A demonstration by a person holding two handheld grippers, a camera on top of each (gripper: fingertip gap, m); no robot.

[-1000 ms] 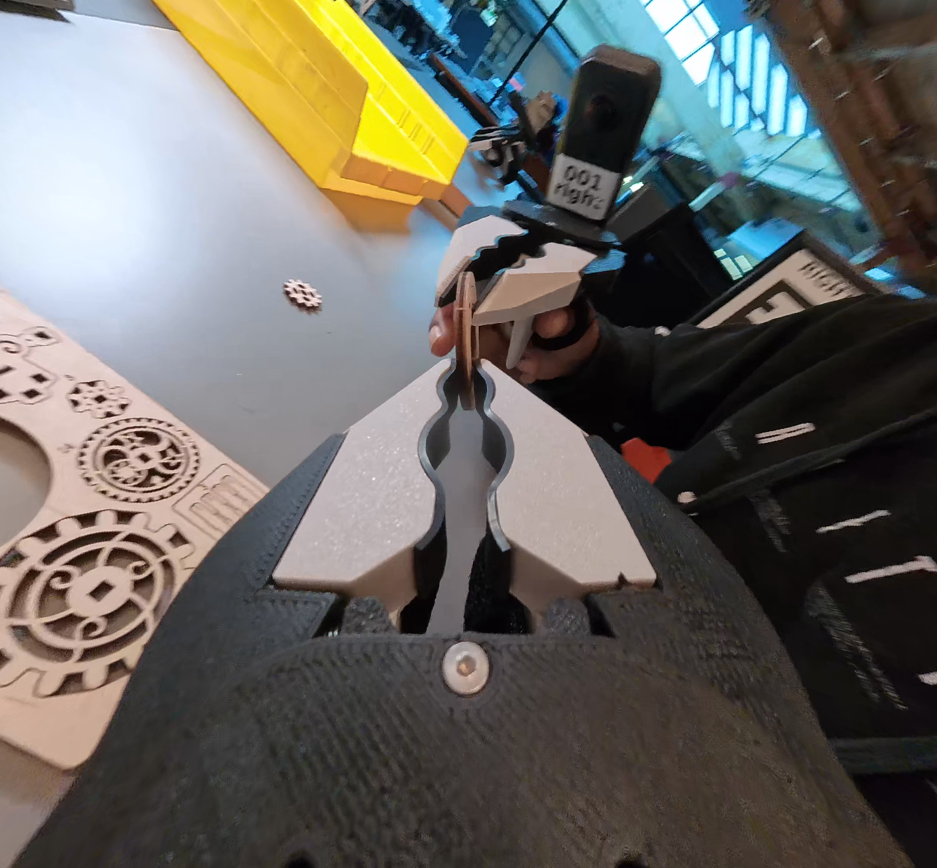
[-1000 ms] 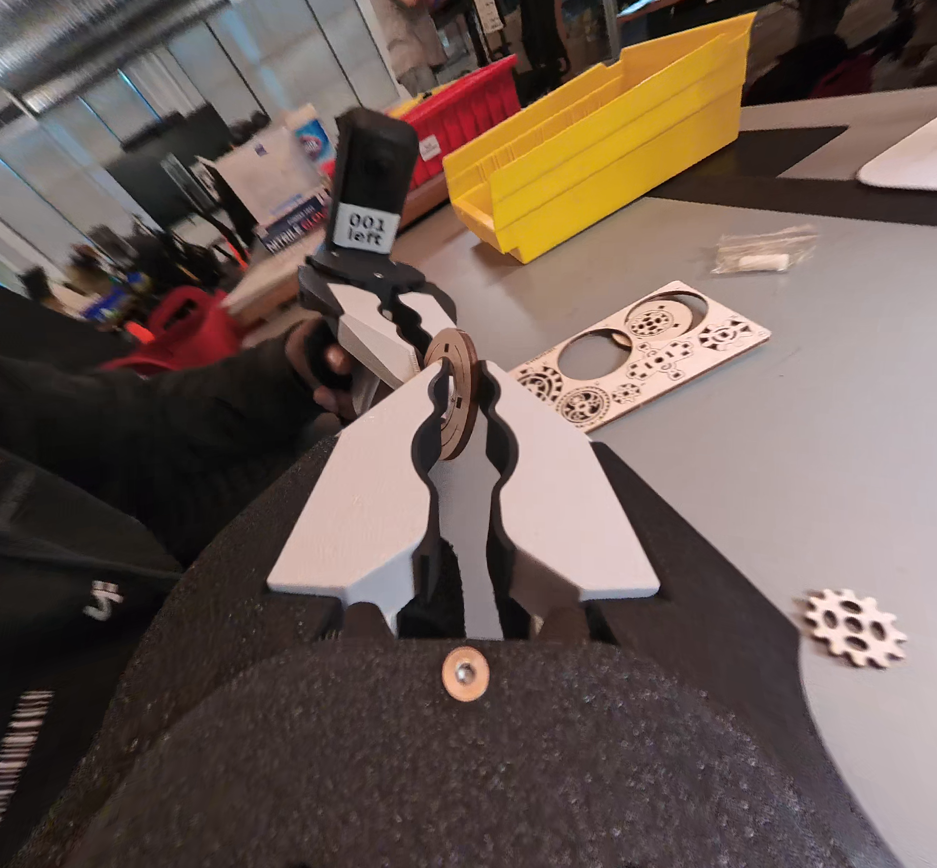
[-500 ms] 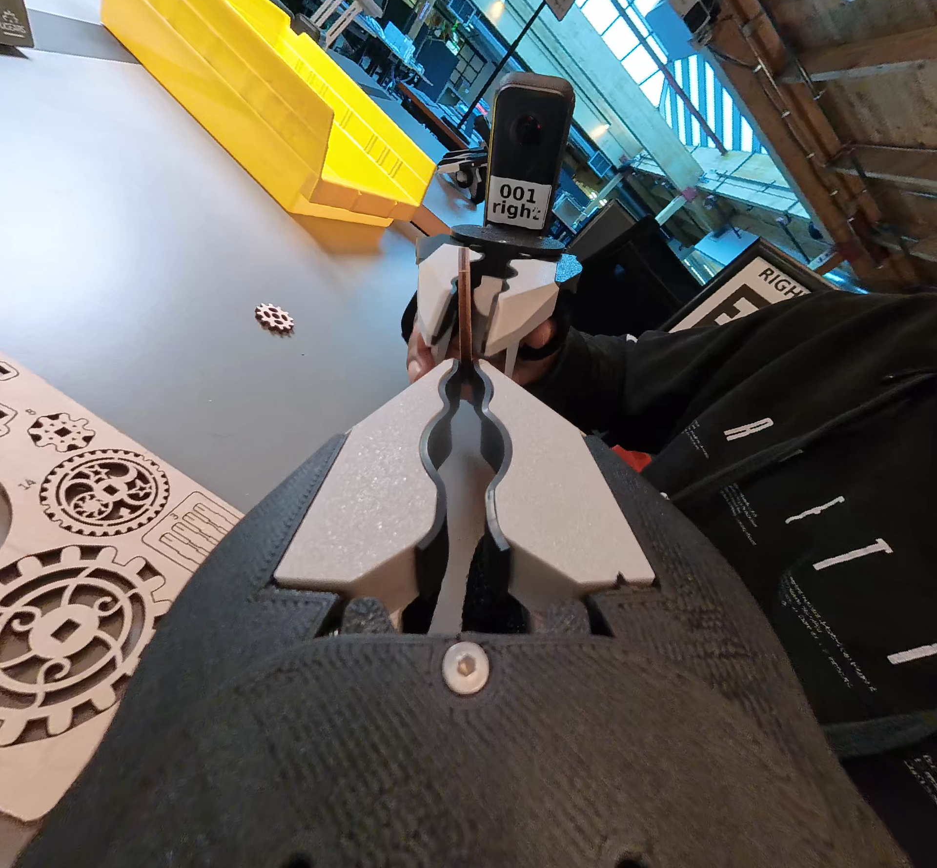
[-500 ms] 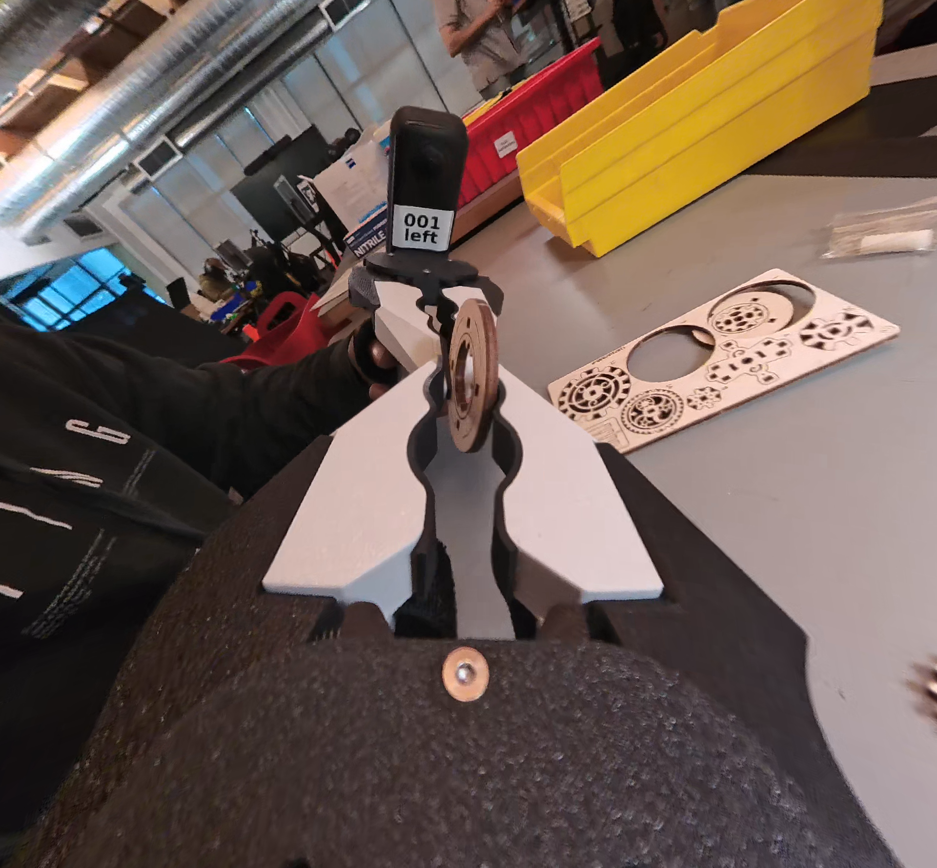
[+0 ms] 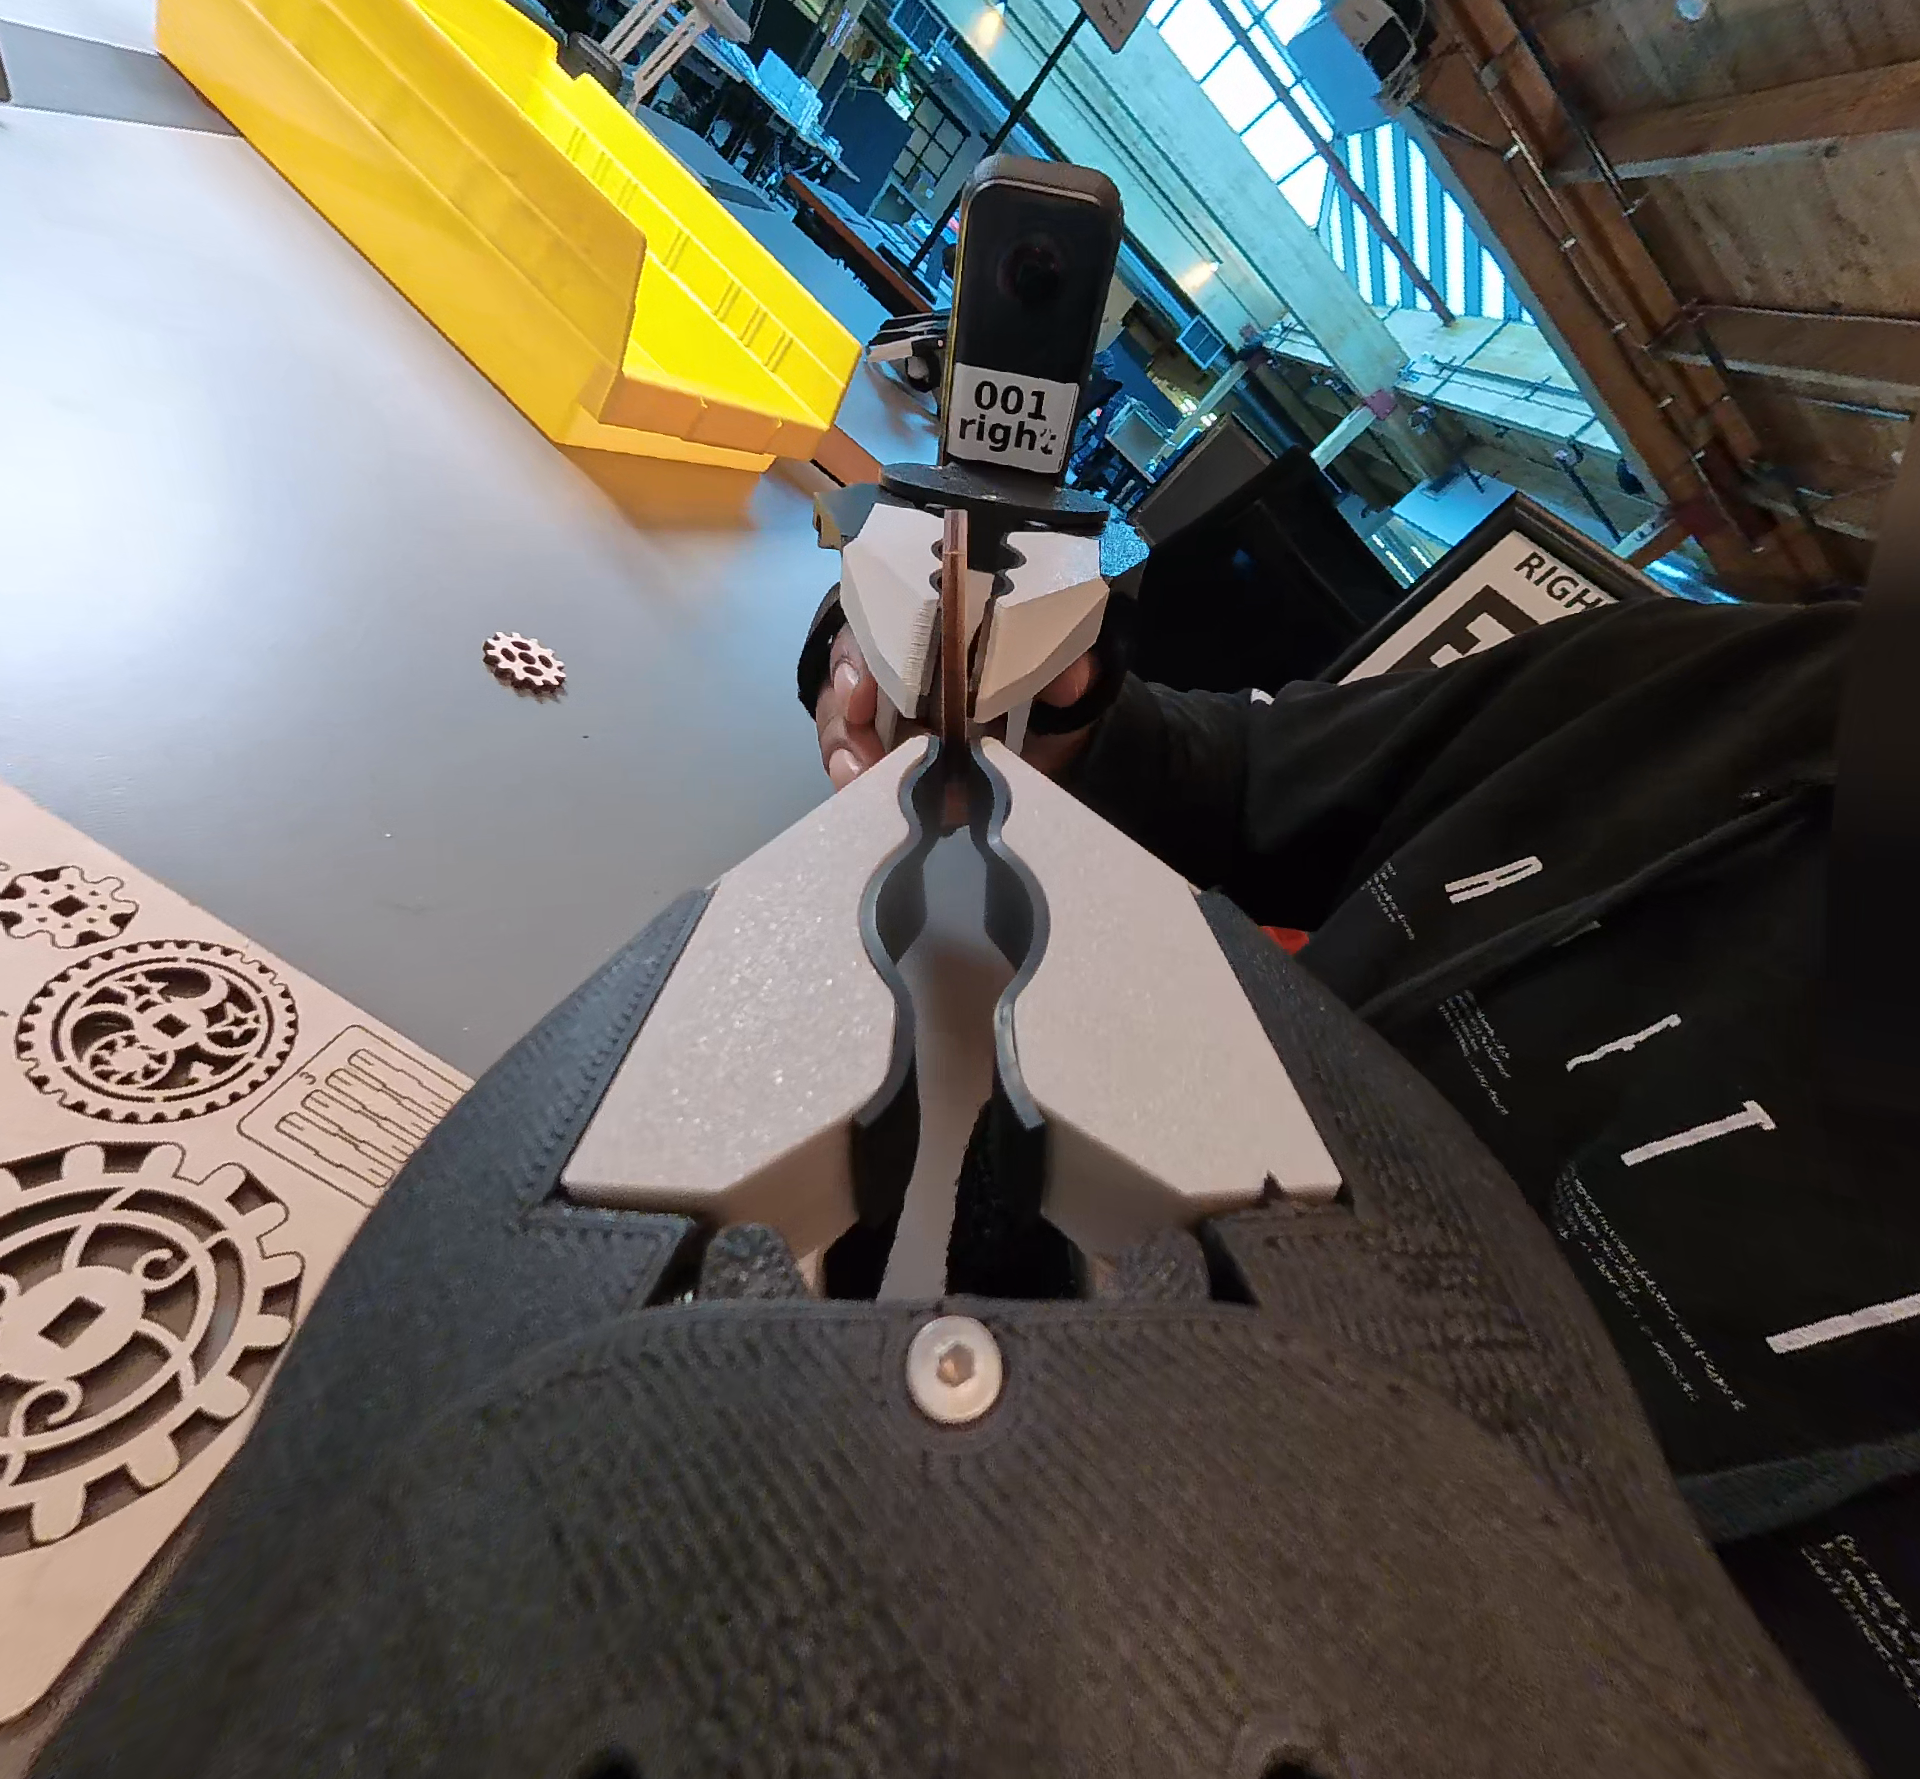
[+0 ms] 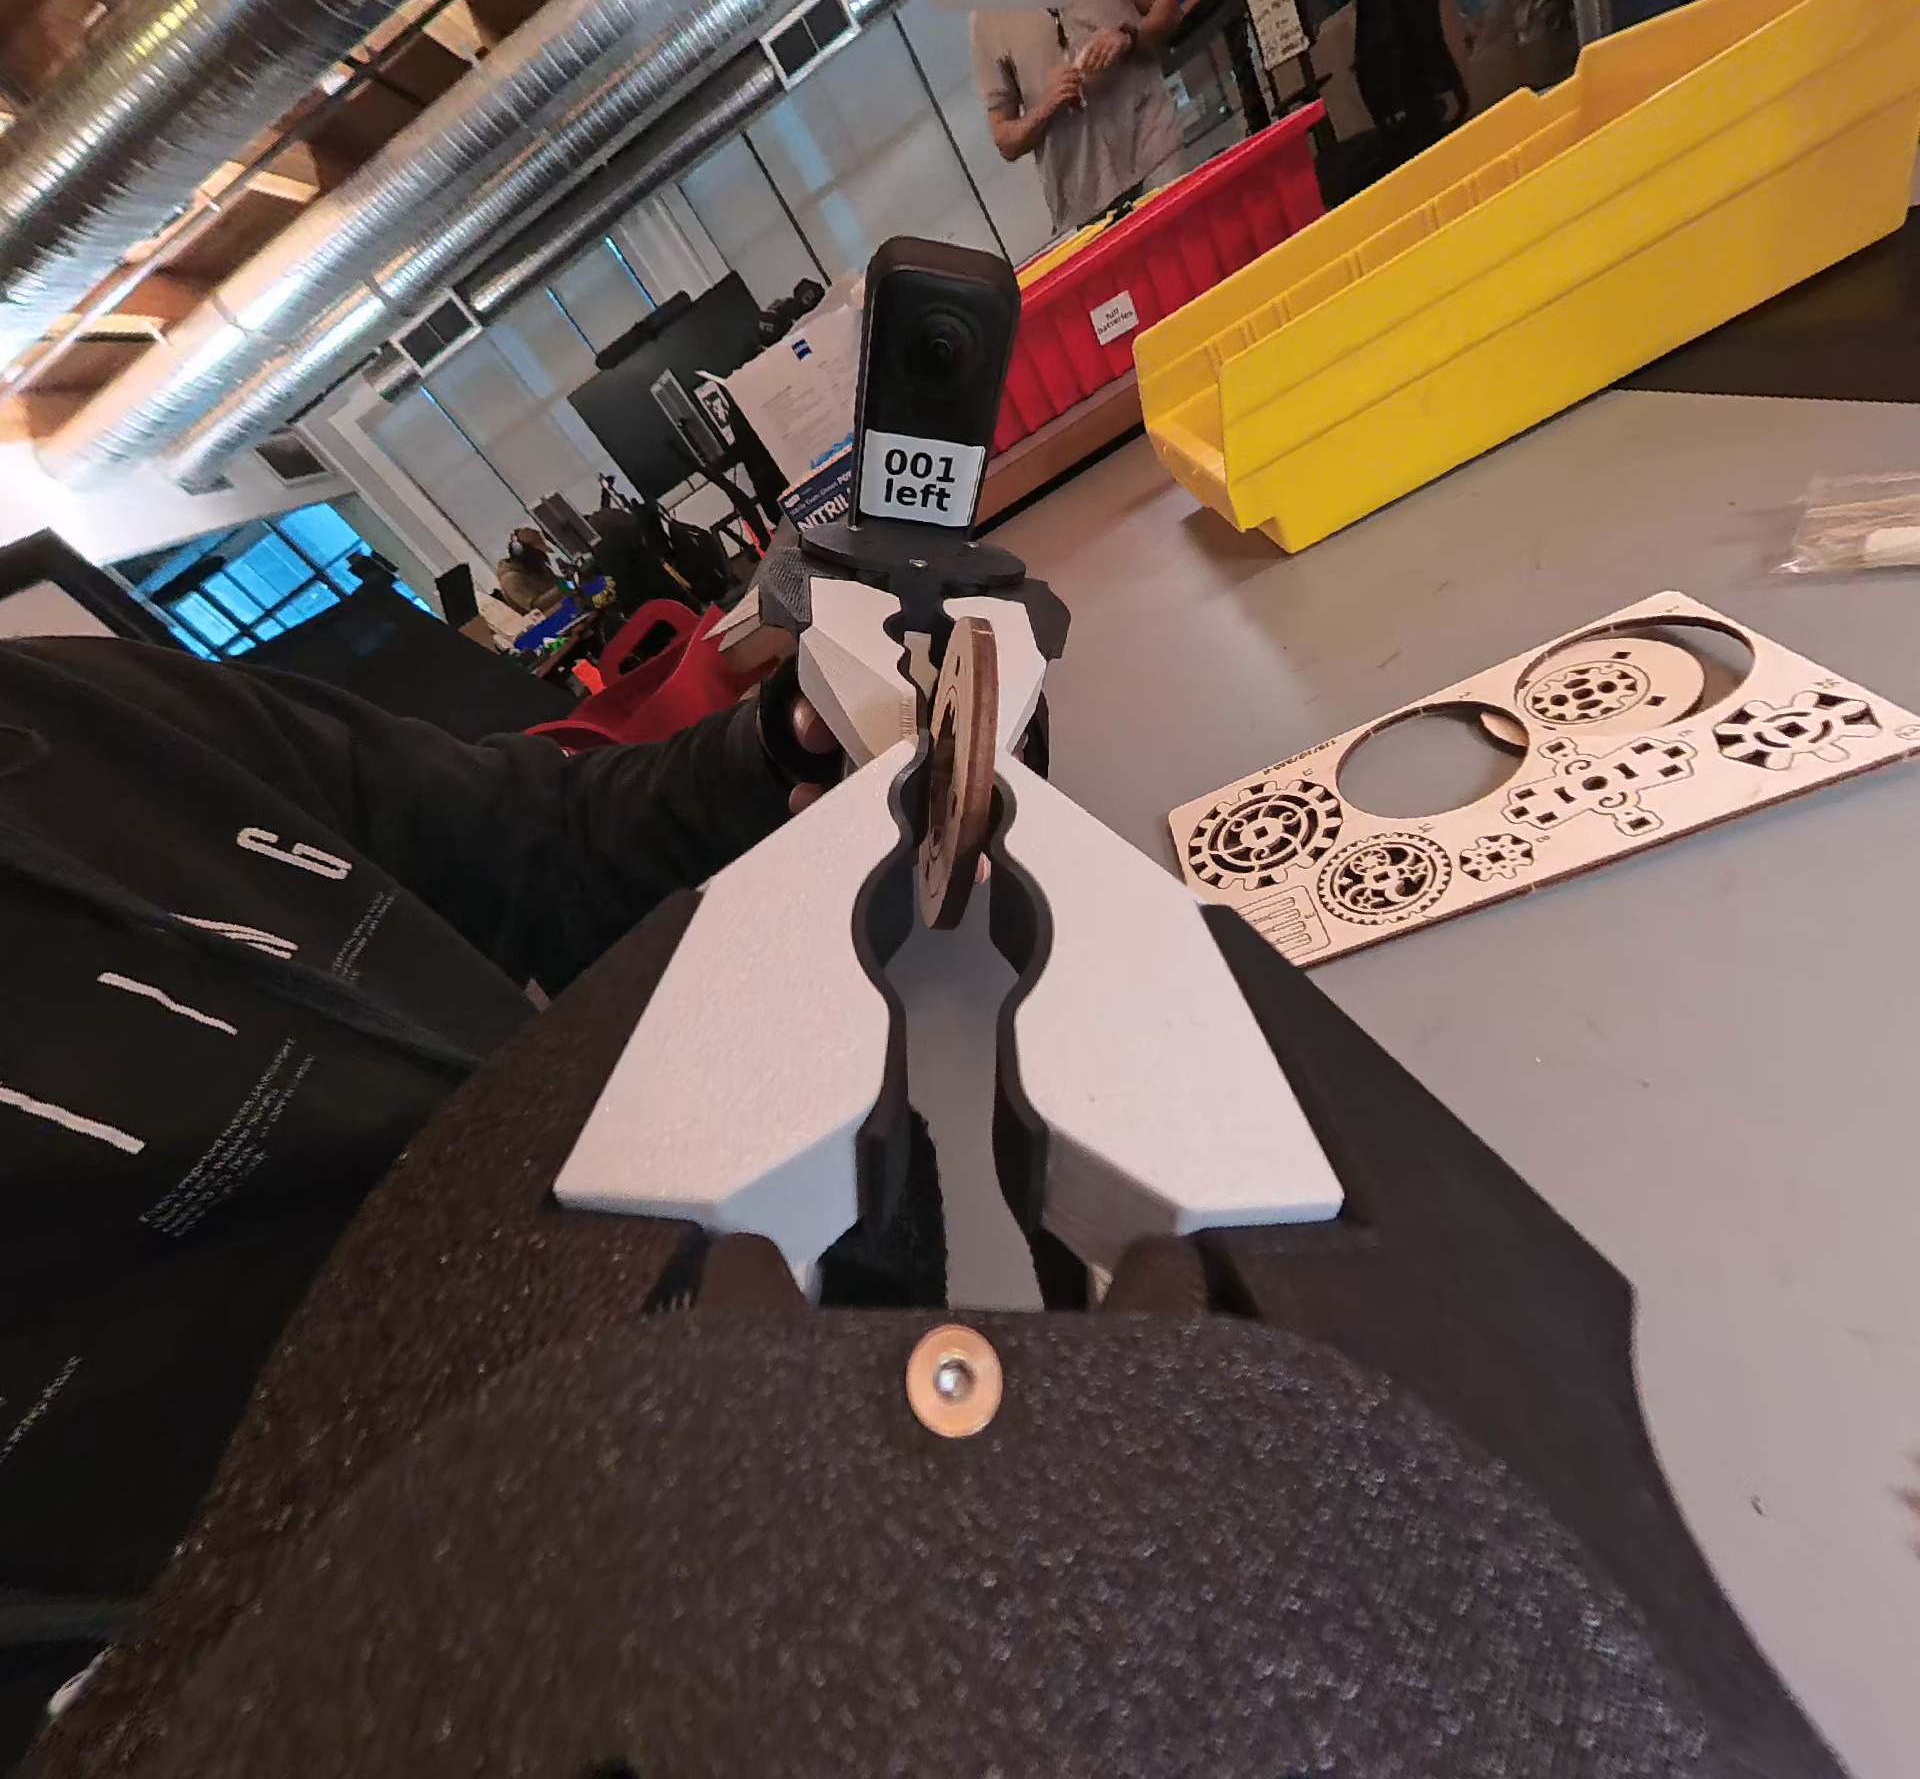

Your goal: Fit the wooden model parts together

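A round wooden disc [image 6: 961,753] with cut-out holes is held upright between my two grippers, above the grey table [image 6: 1558,1158]. My right gripper [image 6: 951,784] is shut on the disc's near edge. My left gripper [image 5: 951,779] faces it tip to tip and is shut on the disc's opposite edge; in the left wrist view the disc [image 5: 951,628] shows edge-on as a thin strip. The far right gripper [image 5: 961,617] and the far left gripper [image 6: 925,680] each show behind the disc. A small loose wooden gear [image 5: 525,661] lies on the table.
A plywood sheet [image 6: 1558,773] of laser-cut gears, with two round holes, lies flat on the table; it also shows in the left wrist view [image 5: 156,1158]. A yellow bin [image 6: 1507,327] stands at the back, a red bin [image 6: 1164,295] behind it. A small plastic bag [image 6: 1860,524] lies at the far right. A person [image 6: 1081,98] stands in the background. Both grippers' tips are roughly 20 cm from the small loose wooden gear [image 5: 525,661].
Both grippers have swung to face each other squarely. The disc has turned from slanted to edge-on between them. Both views have tilted upward.
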